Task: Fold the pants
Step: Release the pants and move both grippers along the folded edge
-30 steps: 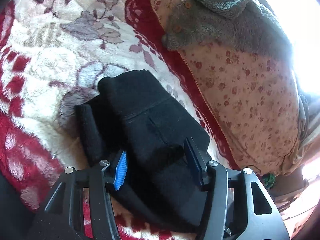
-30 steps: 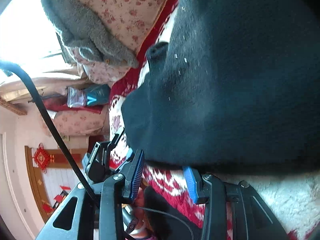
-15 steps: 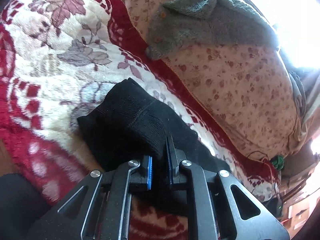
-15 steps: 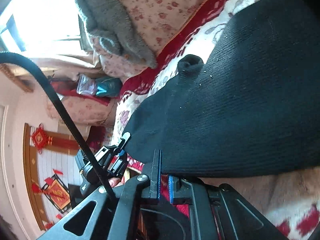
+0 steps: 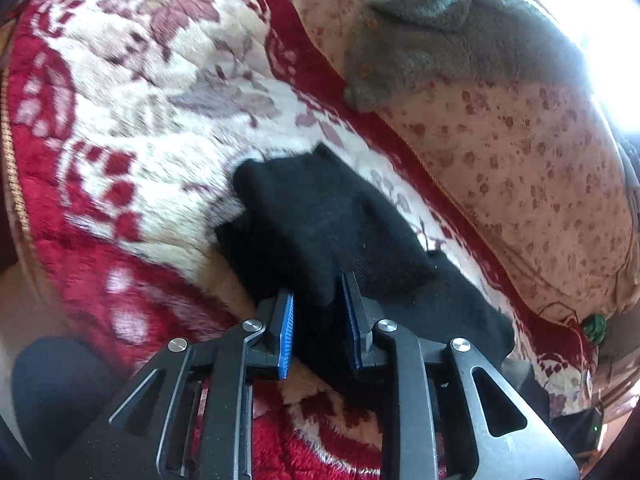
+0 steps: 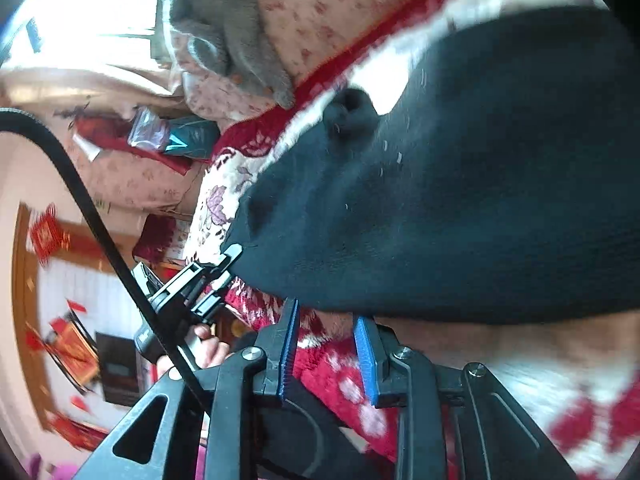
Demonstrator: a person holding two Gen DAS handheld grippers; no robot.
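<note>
Left wrist view. The black pants [image 5: 332, 232] lie folded into a thick bundle on a red-and-cream floral blanket [image 5: 152, 120] spread over a bed. The bundle runs from the middle of the picture down towards the lower right. The left gripper [image 5: 318, 320] points down at the near edge of the bundle. Its jaws have just been opening after a close; they now stand a little apart, with a fold of the black cloth lying between the blue pads [image 5: 286, 328]. Whether the pads press on the cloth cannot be told. Beyond the blanket's red border sits a floral pillow [image 5: 532, 184], and a grey fleecy garment [image 5: 452, 36] lies across its top. Strong window light washes out the upper right.

Right wrist view. The pants [image 6: 460, 200] fill the upper right of the picture, resting on the same blanket [image 6: 344, 364]. The picture is partly blurred. The right gripper [image 6: 326, 340] sits just below the near edge of the cloth. Its jaws have likewise just been opening and stand slightly spread; between the blue pads [image 6: 366, 356] only blanket shows, and the pants' edge lies just beyond the tips. At left, the left gripper [image 6: 226, 266] meets the pants' corner, carried by a person's hand [image 6: 208, 350]. A black cable [image 6: 92, 220] crosses in front.
</note>
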